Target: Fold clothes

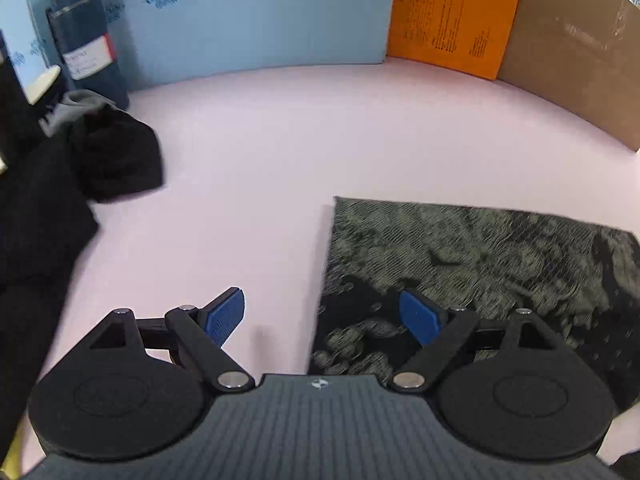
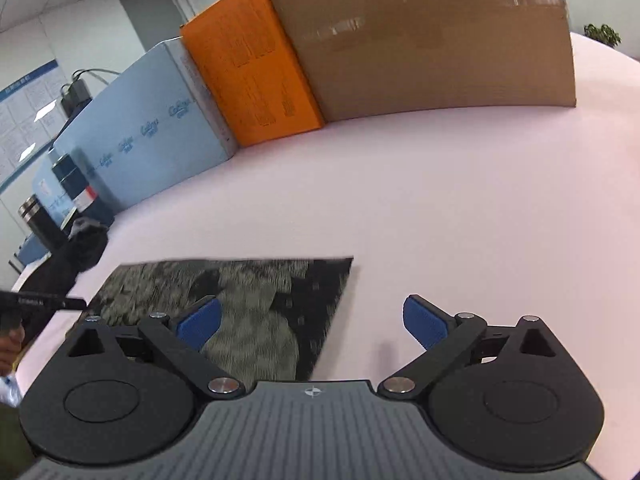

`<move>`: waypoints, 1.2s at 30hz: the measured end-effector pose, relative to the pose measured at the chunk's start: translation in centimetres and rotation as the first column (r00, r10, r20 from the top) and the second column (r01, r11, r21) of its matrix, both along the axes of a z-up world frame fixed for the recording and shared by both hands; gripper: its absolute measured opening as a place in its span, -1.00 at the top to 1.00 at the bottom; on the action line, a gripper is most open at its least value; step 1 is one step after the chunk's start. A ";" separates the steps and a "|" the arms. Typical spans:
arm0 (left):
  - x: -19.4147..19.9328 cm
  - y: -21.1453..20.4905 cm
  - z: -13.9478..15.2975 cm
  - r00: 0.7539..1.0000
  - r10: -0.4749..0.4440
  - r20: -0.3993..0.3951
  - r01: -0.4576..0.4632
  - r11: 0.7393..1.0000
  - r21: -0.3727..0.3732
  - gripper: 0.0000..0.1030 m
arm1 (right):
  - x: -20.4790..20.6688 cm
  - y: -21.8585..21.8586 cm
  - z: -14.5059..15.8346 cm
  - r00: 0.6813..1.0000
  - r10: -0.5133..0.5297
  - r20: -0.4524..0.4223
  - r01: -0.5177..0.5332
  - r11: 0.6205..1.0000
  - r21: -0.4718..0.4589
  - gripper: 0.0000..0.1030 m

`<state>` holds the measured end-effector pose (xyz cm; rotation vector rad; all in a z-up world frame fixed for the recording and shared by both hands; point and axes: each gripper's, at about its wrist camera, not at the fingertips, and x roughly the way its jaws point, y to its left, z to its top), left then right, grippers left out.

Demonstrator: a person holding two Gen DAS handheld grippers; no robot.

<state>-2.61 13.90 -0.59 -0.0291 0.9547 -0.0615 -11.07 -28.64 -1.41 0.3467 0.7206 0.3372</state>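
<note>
Folded cloth [image 1: 480,264], patterned in black and grey-green, lies flat as a neat rectangle on a pale pink table [image 1: 300,140], near its front edge.

Left gripper [image 1: 322,316] hovers at the cloth's left edge with its blue-padded fingers [image 1: 224,316] spread wide and nothing between them; 1 finger is over bare table, the other over the cloth. Right gripper [image 2: 312,322] hovers at the cloth's right edge, its fingers [image 2: 424,324] equally wide apart and empty, 1 over the cloth and 1 over bare table.

Along the table's back edge stand 3 upright boards: a light blue panel [image 1: 260,20] printed with a repeated dark blue script logo that may read "CoBou", though it is too blurred to be sure; an orange box [image 1: 452,12] covered in small black print too fine to read; and a plain brown cardboard sheet [image 1: 576,56] with strips of clear tape.

At the table's left edge sits a heap of black clothing [image 1: 116,156] with a bit of grey fabric. Behind it stands a dark cylinder [image 1: 86,36] with a white and red label, its writing unreadable.
</note>
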 end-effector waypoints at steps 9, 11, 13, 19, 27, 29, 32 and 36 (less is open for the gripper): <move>-0.1 -5.1 -0.5 0.977 -0.211 0.021 0.208 0.974 0.093 -0.62 | 4.3 2.6 -1.6 0.997 0.082 0.004 -0.080 0.984 -0.157 -0.45; -0.3 -5.8 -0.8 0.970 -0.244 0.014 0.241 0.965 0.099 -0.62 | 3.9 4.6 -1.5 0.981 0.193 0.018 -0.178 0.934 -0.311 0.13; -0.5 -6.4 -1.0 0.964 -0.267 0.008 0.264 0.957 0.119 -0.62 | 3.6 5.8 -1.1 0.957 0.287 0.025 -0.260 0.898 -0.355 0.88; -1.0 -7.4 -2.3 0.952 -0.305 -0.031 0.306 0.940 0.153 -0.65 | 3.7 7.4 -1.2 0.952 0.304 0.040 -0.220 0.768 -0.601 0.90; -2.9 -0.5 -0.2 0.986 -0.155 0.068 0.158 0.987 -0.039 -0.65 | 3.8 -0.3 0.0 0.988 0.150 0.035 -0.146 0.984 -0.101 -0.47; -2.9 3.2 -0.7 0.998 -0.049 0.025 0.053 0.987 -0.149 -0.66 | 3.1 -3.0 -0.5 0.989 0.143 -0.041 -0.141 0.989 0.048 -0.47; -2.6 7.3 -2.7 0.995 0.023 -0.093 -0.050 0.954 -0.297 -0.66 | 1.8 -6.5 -2.1 0.967 0.167 -0.192 -0.106 0.951 0.291 -0.47; -2.9 8.1 -2.8 0.994 -0.018 -0.105 -0.026 0.914 -0.405 -0.66 | -0.3 -8.8 -3.3 0.925 0.215 -0.313 -0.052 0.888 0.458 -0.49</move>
